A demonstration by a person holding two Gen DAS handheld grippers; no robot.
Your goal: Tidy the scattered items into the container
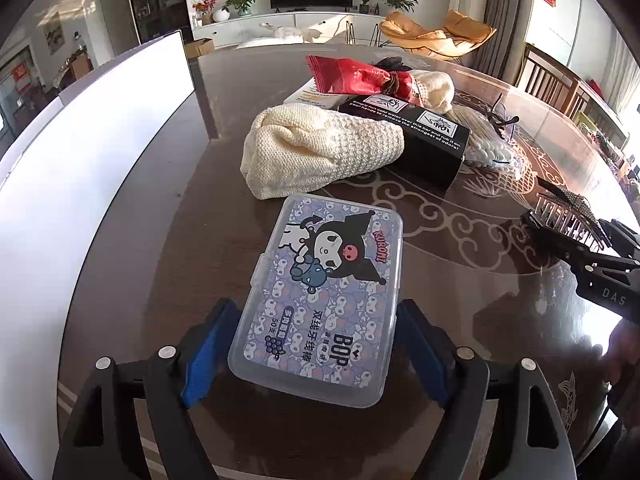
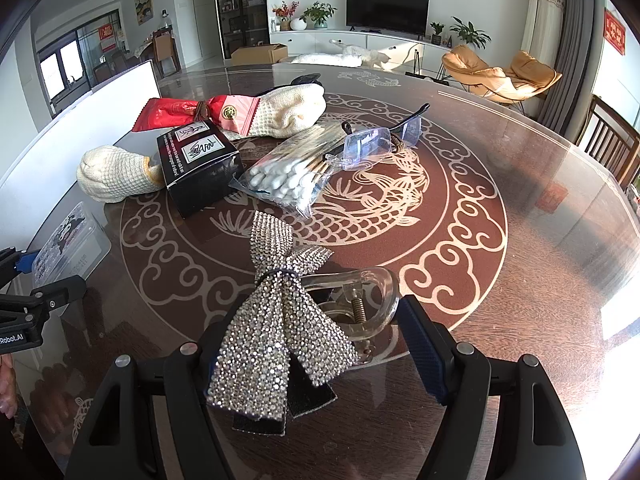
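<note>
Two grippers: left gripper (image 1: 308, 354) astride floss box (image 1: 320, 300), pads apart; right gripper (image 2: 316, 354) clamps rhinestone hair clip (image 2: 280, 320); towel (image 1: 320, 152) beyond.

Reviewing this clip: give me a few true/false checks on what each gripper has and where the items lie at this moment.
1. The floss box lies between the left gripper's fingers. True.
2. The right gripper holds the glasses. False: it has the bow hair clip between its fingers; the glasses lie on the table.
3. The cotton swabs lie beside the black box. True.
4. The red packet lies apart from everything. False: it rests against a cream sock.
5. The floss box's lid is open. False: it is shut.
</note>
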